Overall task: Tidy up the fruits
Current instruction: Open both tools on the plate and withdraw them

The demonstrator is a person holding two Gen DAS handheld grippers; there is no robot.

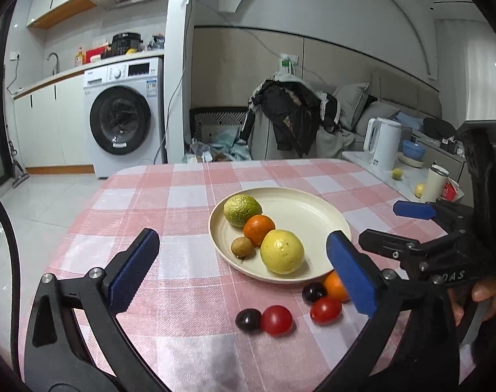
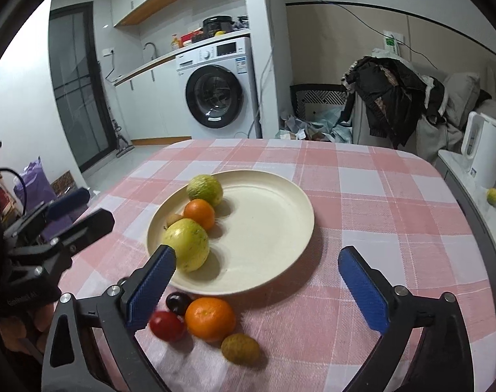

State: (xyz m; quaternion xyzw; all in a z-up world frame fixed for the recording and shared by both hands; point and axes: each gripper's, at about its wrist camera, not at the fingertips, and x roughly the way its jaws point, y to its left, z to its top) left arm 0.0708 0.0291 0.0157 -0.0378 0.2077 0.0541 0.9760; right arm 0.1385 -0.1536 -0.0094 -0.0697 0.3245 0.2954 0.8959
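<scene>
Evidently the sorting was half done. Four fruits sat in a row along the left side of the cream plate (image 1: 313,215): a green citrus (image 1: 242,210), a small orange (image 1: 259,229), a brown longan (image 1: 243,247) and a yellow fruit (image 1: 282,251), which left the right half bare for more. On the checked tablecloth (image 1: 182,196), just beside the plate's near rim, lay another orange (image 2: 210,318), two cherry tomatoes (image 1: 276,320), two dark grapes (image 1: 248,319) and a second longan (image 2: 240,349). The left gripper (image 1: 244,274) hovered low over the tomatoes, jaws apart and empty. The right gripper (image 2: 257,281) hung above the loose orange, likewise spread wide and holding nothing.
</scene>
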